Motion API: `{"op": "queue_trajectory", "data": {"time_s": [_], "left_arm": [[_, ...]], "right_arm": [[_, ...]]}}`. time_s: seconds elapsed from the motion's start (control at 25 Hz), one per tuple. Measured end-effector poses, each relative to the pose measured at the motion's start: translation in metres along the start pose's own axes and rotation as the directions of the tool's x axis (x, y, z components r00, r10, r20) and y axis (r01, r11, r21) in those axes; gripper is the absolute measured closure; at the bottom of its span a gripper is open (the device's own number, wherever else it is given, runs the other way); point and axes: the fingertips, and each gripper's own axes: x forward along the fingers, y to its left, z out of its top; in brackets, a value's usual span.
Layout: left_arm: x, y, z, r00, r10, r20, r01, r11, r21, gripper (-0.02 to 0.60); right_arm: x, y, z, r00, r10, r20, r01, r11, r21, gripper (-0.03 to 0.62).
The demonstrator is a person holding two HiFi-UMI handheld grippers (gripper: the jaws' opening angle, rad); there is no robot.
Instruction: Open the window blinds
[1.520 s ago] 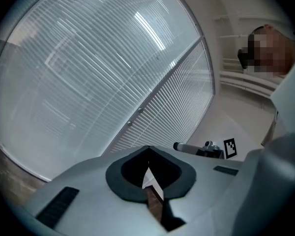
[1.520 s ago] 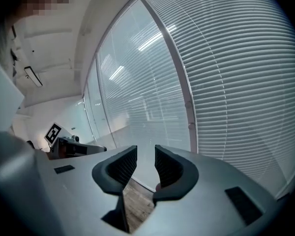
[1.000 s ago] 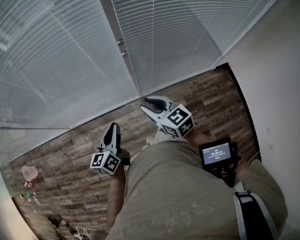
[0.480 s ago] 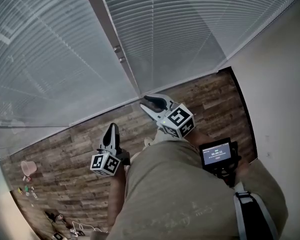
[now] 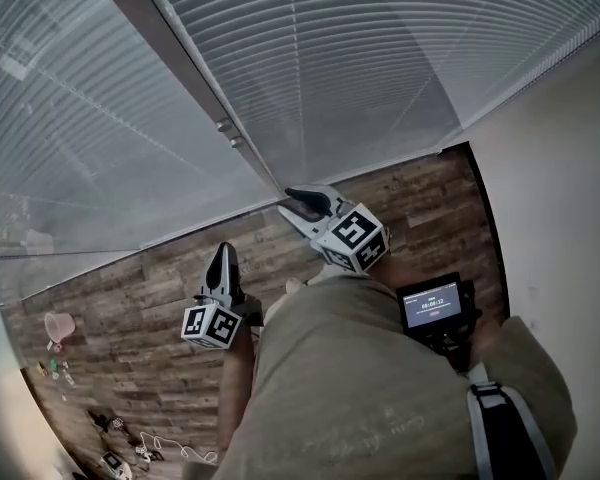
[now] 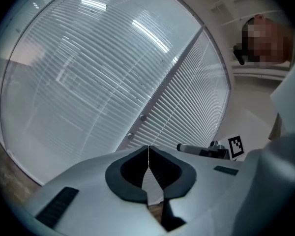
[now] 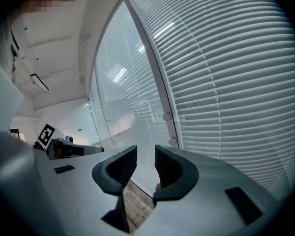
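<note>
White slatted blinds (image 5: 380,58) hang closed behind glass panes, split by a grey upright frame (image 5: 180,58) that carries two small round knobs (image 5: 230,133). In the head view my left gripper (image 5: 221,251) points at the base of the window, jaws together and holding nothing. My right gripper (image 5: 292,200) sits higher and nearer the glass, just below the frame's foot. The left gripper view shows the left gripper (image 6: 148,151) with pads touching, and the blinds (image 6: 88,73) ahead. In the right gripper view the right gripper (image 7: 145,154) has a narrow empty gap, knobs (image 7: 166,117) just beyond.
A plain wall (image 5: 570,168) closes in at the right. Wood-plank floor (image 5: 140,348) runs along the window. A pink object (image 5: 58,326) and small clutter with cables (image 5: 110,448) lie at the lower left. A small screen device (image 5: 433,306) hangs at the person's waist.
Both grippers and the person have come nearer to the window; the blinds fill more of the head view and the upright frame has slid left. Jaws look unchanged.
</note>
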Motion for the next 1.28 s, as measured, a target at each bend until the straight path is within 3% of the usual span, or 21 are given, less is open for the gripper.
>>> {"op": "queue_trajectory", "data": {"time_s": [0.44,0.64,0.84,1.2,1.28], "left_arm": [[-0.008,-0.001,0.015,1.000,0.022,0.006,-0.022,0.999,-0.032,0.566],[0.012,-0.005,0.013,0.999,0.042,0.007,-0.041,0.998,-0.052,0.566],[0.062,-0.021,-0.016,0.998,0.058,-0.017,-0.059,0.996,-0.066,0.566],[0.104,-0.028,-0.056,0.997,0.067,-0.045,-0.070,0.994,-0.086,0.566],[0.110,-0.036,-0.051,0.997,0.069,-0.046,-0.073,0.993,-0.089,0.566]], "right_arm": [[0.007,0.014,0.021,0.999,0.036,-0.003,-0.036,0.999,-0.010,0.476],[0.006,-0.005,0.025,0.999,0.046,-0.005,-0.046,0.999,-0.006,0.476],[-0.009,-0.060,0.013,0.998,0.056,-0.007,-0.056,0.998,0.010,0.476],[-0.026,-0.107,-0.017,0.999,0.051,-0.007,-0.051,0.998,0.027,0.476],[-0.029,-0.111,-0.008,0.998,0.056,-0.011,-0.055,0.998,0.024,0.476]]}}
